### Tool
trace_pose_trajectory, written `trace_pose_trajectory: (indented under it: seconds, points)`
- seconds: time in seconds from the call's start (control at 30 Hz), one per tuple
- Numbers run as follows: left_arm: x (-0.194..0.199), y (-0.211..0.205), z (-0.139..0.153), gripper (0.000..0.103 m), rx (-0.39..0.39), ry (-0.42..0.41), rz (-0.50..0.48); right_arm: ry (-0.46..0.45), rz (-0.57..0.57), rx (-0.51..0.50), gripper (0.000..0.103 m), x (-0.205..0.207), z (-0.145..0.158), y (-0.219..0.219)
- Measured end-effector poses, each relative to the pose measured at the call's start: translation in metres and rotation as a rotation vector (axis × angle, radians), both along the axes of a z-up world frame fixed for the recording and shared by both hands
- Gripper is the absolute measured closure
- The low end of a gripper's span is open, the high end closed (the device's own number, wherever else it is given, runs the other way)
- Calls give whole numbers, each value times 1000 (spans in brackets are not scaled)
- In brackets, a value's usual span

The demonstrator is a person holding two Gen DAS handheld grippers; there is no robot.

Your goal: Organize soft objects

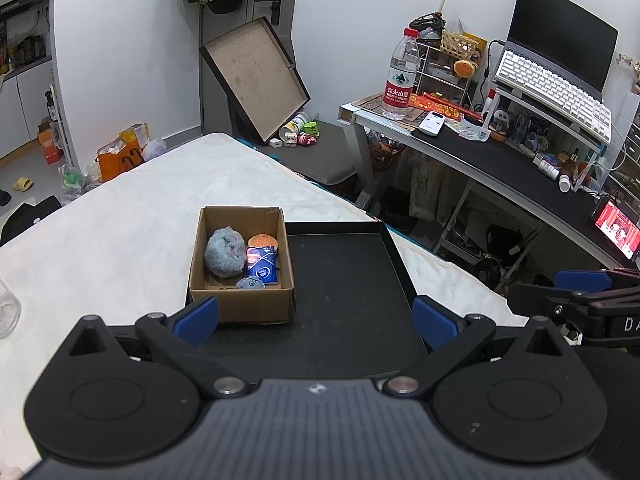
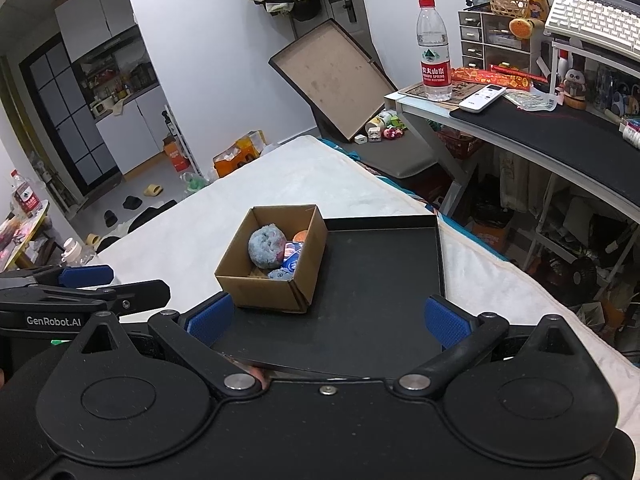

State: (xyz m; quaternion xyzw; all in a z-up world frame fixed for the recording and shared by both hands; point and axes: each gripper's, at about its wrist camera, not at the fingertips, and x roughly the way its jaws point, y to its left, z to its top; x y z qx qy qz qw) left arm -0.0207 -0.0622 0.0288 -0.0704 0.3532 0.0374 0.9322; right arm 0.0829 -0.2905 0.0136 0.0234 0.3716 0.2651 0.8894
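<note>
My left gripper (image 1: 316,320) and right gripper (image 2: 328,320) both hover with jaws spread wide, gripping nothing. The cardboard box (image 1: 240,300) sits in the left part of the black tray (image 1: 352,280) on the white bed (image 1: 140,220). Box contents: fluffy grey-blue plush (image 1: 225,253), orange round toy (image 1: 262,241), blue packet (image 1: 262,265), small grey-blue soft item (image 1: 250,283).

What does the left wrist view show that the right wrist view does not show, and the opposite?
Only the left wrist view shows the laptop screen and a lit phone on the desk. Only the right wrist view shows the kitchen doorway and slippers on the floor. Both show the cardboard box holding a fluffy blue-grey toy, on the black tray, and both grippers open, empty.
</note>
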Motion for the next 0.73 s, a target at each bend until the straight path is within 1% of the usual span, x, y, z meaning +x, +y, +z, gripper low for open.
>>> trace_pose_trajectory:
  seconds: [0.73]
  points:
    - [0,2,-2,1,1,2,0,15,-1,13,0,-1,-2,1]
